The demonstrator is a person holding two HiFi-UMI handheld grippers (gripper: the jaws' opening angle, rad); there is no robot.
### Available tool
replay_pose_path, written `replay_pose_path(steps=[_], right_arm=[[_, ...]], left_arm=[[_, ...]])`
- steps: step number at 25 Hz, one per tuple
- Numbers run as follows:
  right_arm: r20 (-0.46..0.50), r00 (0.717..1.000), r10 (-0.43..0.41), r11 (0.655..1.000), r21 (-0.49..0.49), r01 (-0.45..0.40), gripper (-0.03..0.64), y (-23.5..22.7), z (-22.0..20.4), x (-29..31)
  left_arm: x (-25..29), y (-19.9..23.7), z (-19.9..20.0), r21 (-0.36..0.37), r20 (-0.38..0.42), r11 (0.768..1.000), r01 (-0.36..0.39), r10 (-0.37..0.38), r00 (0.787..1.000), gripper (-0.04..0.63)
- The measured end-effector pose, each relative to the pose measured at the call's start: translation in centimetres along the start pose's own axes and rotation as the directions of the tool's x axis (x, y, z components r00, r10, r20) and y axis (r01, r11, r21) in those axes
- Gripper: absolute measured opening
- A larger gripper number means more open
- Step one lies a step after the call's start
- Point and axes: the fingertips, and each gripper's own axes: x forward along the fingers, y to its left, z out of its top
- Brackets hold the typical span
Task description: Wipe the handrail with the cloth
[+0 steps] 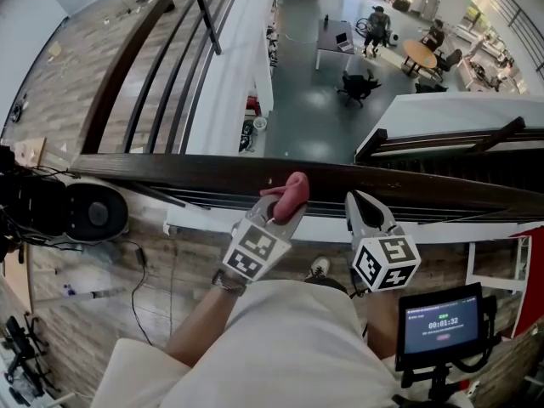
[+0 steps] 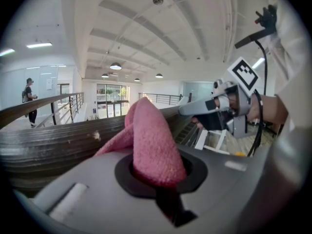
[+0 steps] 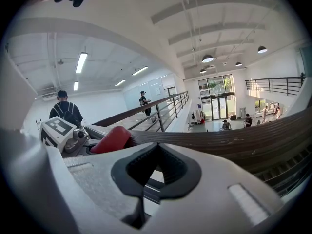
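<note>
Handrail (image 1: 170,170) of dark wood runs left to right along the near balcony edge, and the bunched pink cloth (image 1: 291,192) seems to meet it only at its tip. A sweep could skim without pressure, or tug the cloth loose over the drop beyond. The left gripper (image 1: 285,212) reaches forward, jaws pinching the cloth. Just right of it, the right gripper (image 1: 364,206) has its jaws pressed together on nothing.

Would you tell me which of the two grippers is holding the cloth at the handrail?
The left gripper: the pink cloth is pinched between its jaws, while the right gripper beside it is shut on nothing.
</note>
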Motion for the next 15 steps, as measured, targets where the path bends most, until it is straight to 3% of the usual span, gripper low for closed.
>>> replay_pose_path(steps=[15], right_arm=[[-0.006,1.000,0.014,1.000,-0.015,-0.014,0.003,1.0,0.3,0.3]], left_arm=[[-2.5,1.9,-0.7,-0.047,0.014,0.997,-0.062,0.063,0.998,0.032]])
